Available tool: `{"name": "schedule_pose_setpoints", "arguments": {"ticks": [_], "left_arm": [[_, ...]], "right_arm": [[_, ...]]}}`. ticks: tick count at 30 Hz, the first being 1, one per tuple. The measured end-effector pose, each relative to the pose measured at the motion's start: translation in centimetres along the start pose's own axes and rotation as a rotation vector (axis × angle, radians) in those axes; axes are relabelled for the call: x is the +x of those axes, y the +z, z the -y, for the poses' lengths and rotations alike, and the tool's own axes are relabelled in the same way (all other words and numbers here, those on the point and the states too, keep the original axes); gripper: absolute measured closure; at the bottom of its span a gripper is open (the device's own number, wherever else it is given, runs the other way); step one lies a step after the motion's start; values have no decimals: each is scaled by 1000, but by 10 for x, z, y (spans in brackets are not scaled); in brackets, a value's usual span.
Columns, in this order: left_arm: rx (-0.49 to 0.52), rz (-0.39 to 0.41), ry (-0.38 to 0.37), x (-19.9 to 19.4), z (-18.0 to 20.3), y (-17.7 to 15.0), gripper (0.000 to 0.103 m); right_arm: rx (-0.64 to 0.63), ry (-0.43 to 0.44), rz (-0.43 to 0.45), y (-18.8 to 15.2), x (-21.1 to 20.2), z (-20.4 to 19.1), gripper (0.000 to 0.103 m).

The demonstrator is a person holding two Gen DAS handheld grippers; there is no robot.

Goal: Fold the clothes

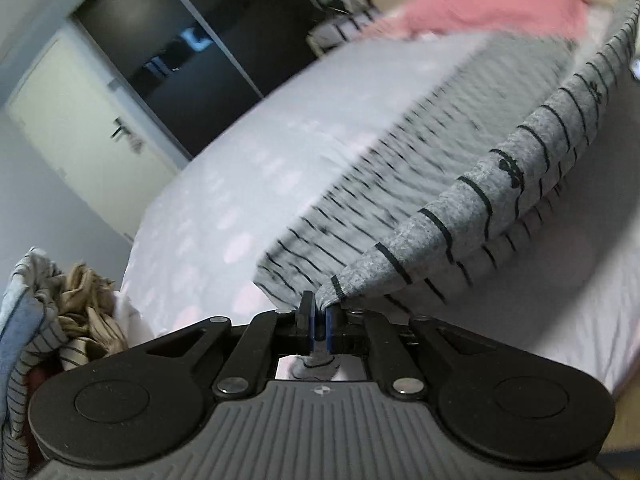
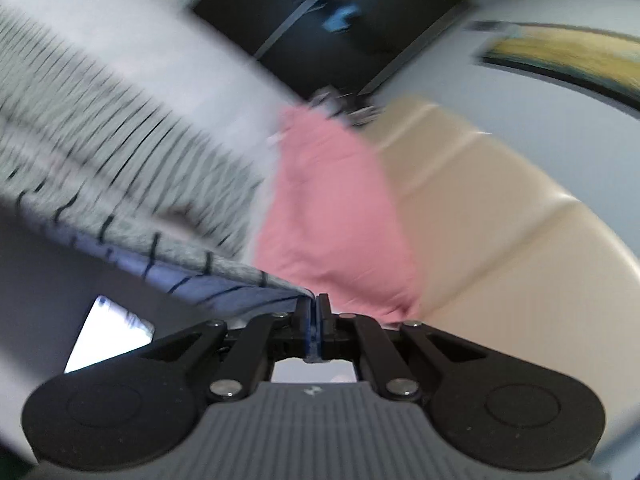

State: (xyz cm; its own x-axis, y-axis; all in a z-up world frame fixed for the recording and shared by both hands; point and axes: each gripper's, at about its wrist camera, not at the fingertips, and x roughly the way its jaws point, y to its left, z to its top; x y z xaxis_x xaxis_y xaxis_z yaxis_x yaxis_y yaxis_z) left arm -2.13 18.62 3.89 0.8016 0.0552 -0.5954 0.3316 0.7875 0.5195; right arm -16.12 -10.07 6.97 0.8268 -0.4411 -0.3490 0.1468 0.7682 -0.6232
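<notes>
Left wrist view: the striped grey garment [image 1: 460, 208] is held above the bed [image 1: 224, 184] by the left gripper [image 1: 319, 312] and right gripper [image 2: 313, 307], both jaws clamped on its edge.

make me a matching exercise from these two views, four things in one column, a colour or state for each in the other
Things:
1. striped garment
2. pink cloth
3. left gripper
4. headboard

Colour or state:
a. cream, padded
b. shut on fabric
c. grey with thin dark lines
d. lying plain near the head of the bed

Pairs: 1-c, 2-d, 3-b, 4-a
</notes>
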Motion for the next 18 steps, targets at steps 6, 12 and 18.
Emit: {"name": "schedule_pose_setpoints", "arguments": {"ticks": [6,12,18], "left_arm": [[-7,-30,15,21,-21,40,101],[-10,-109,-2,70,-43,65,101],[-49,-190,-25,118,-72,79,101]], "right_arm": [[121,-87,22,46,22,16,101],[57,-111,-11,90,77,-8,101],[56,-120,-19,136,136,-21,101]]}}
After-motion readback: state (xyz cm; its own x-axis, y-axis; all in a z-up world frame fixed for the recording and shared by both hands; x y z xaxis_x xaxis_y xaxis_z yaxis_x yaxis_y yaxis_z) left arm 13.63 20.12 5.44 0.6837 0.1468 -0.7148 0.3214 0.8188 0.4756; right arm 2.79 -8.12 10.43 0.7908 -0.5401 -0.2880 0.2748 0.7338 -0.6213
